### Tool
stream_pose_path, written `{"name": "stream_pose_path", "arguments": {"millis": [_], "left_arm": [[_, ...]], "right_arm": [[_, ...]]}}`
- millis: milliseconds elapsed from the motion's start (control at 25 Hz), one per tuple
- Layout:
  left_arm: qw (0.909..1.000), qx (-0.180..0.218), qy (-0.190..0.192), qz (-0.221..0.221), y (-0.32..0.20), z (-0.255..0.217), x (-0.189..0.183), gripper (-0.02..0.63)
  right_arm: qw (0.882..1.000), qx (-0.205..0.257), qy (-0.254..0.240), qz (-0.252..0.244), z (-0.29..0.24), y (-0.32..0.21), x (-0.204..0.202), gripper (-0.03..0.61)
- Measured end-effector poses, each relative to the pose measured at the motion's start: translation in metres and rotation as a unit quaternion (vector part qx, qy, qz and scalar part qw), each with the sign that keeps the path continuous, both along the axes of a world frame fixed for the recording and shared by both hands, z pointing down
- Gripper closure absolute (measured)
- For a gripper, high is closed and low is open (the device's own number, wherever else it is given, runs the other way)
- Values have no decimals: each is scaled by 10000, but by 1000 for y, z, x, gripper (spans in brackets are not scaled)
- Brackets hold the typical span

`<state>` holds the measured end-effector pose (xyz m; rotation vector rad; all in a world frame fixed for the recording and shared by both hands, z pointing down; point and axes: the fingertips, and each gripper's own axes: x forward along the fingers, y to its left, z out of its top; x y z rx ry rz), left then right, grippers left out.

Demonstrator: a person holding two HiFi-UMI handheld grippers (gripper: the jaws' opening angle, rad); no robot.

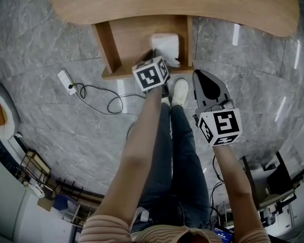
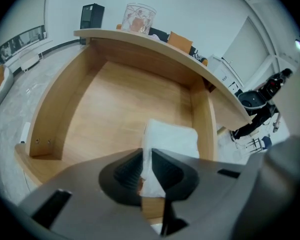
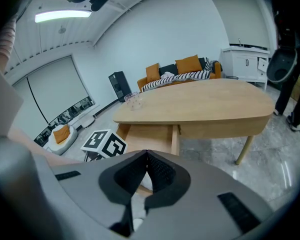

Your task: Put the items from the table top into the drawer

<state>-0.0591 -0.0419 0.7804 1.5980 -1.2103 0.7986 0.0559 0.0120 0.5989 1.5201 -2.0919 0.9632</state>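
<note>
An open wooden drawer [image 1: 142, 39] stands out from under the table [image 1: 233, 6]. My left gripper [image 1: 155, 55] reaches down into it, shut on a white soft packet [image 1: 166, 46]. In the left gripper view the jaws [image 2: 146, 154] pinch the packet's near edge, and the packet [image 2: 172, 139] lies low by the drawer's right wall [image 2: 207, 119]. Whether it rests on the drawer floor I cannot tell. My right gripper [image 1: 200, 75] hangs over the floor to the right of the drawer, shut with nothing in it; its tips [image 3: 146, 153] meet. A glass cup [image 2: 138, 18] stands on the table top.
A white power strip [image 1: 67, 81] with a looping cable lies on the grey stone floor to the drawer's left. The person's legs and a white shoe [image 1: 180, 91] stand just before the drawer. A sofa [image 3: 180, 69] is behind the table.
</note>
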Motion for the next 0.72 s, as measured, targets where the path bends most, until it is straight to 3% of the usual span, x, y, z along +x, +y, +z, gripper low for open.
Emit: {"name": "stream_pose_path", "arguments": {"millis": [320, 480, 720], "left_arm": [[9997, 98, 1, 210, -2, -28, 1, 523], [9979, 564, 185, 274, -11, -70, -4, 520], [9873, 1447, 502, 425, -19, -147, -17, 520]], "right_arm": [[9999, 155, 34, -20, -25, -6, -5, 571], [9994, 338, -1, 63, -46, -13, -10, 571], [9980, 617, -22, 99, -80, -14, -21, 571]]}}
